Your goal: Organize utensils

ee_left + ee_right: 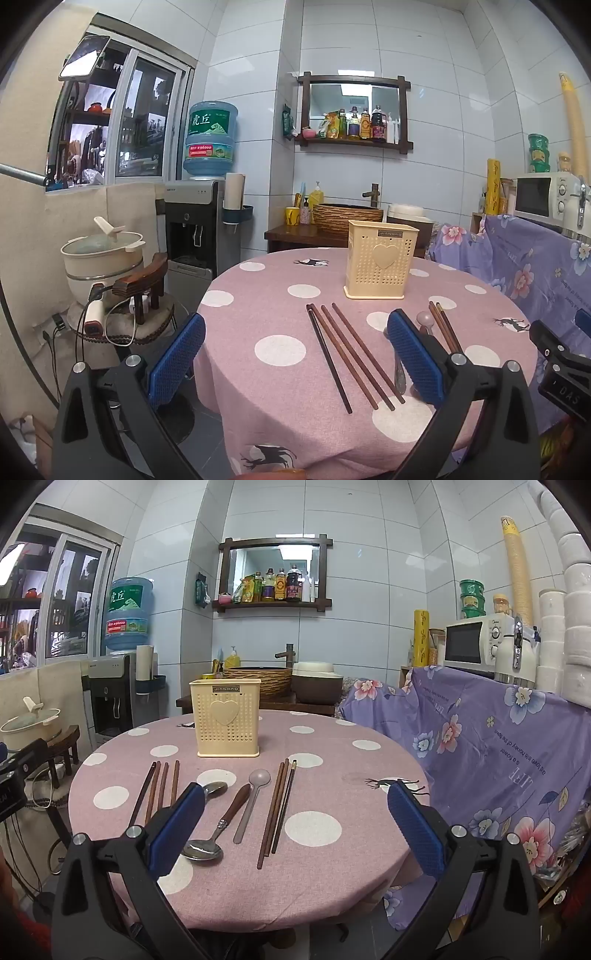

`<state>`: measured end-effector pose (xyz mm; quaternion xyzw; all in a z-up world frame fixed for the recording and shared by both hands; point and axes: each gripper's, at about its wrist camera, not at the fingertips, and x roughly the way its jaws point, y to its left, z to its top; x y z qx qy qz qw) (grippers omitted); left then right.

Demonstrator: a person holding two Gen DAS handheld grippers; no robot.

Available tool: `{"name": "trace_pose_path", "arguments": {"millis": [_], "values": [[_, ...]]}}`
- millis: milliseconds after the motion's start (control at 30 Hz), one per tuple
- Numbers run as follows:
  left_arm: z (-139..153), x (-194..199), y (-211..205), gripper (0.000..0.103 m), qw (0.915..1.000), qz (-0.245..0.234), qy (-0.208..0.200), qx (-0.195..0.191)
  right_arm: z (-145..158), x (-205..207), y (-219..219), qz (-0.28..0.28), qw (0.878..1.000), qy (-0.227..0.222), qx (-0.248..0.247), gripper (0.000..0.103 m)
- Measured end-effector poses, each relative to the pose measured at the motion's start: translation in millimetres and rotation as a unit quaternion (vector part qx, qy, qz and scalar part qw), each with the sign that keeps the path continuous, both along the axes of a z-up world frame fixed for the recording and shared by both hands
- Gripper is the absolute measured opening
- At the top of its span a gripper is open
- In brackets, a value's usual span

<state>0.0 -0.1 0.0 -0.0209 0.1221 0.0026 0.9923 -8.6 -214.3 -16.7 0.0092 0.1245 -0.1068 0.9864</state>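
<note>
Chopsticks (351,354) in a brown group of four lay on the pink dotted tablecloth (280,350), between the blue pads of the left gripper (295,354), which stood wide and held nothing. Far of them stood the cream utensil holder (380,264), upright. Right gripper (295,823) was likewise wide and empty; between its pads lay a wood-handled spoon (218,830), a pale spoon (251,801) and a second chopstick group (279,808). A third spoon (216,788) lay partly behind its left pad (177,827).
</note>
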Motion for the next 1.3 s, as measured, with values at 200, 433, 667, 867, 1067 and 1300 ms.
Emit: {"name": "trace_pose_path", "arguments": {"millis": [200, 433, 667, 867, 1067, 1300], "values": [[-0.1, 0.2, 0.3, 0.098, 1.0000, 0.000, 0.000, 0.000, 0.0, 0.2, -0.1, -0.001, 1.000, 0.000, -0.002, 0.098], [-0.1, -0.2, 0.1, 0.098, 1.0000, 0.001, 0.000, 0.002, 0.1, 0.2, -0.4, -0.001, 1.000, -0.001, 0.000, 0.098], [-0.2, 0.1, 0.1, 0.098, 1.0000, -0.001, 0.001, 0.003, -0.2, 0.5, -0.2, -0.001, 1.000, 0.000, 0.000, 0.098], [4.0, -1.0, 2.8, 0.098, 1.0000, -0.002, 0.001, 0.006, -0.1, 0.5, 0.1, -0.001, 1.000, 0.000, 0.001, 0.098], [2.0, -1.3, 5.5, 0.098, 1.0000, -0.002, 0.001, 0.008, -0.1, 0.3, 0.6, -0.001, 1.000, -0.001, 0.000, 0.098], [-1.2, 0.4, -2.0, 0.098, 0.9999, -0.004, 0.003, 0.014, -3.3, 3.7, 0.7, -0.001, 1.000, 0.000, 0.001, 0.098]]}}
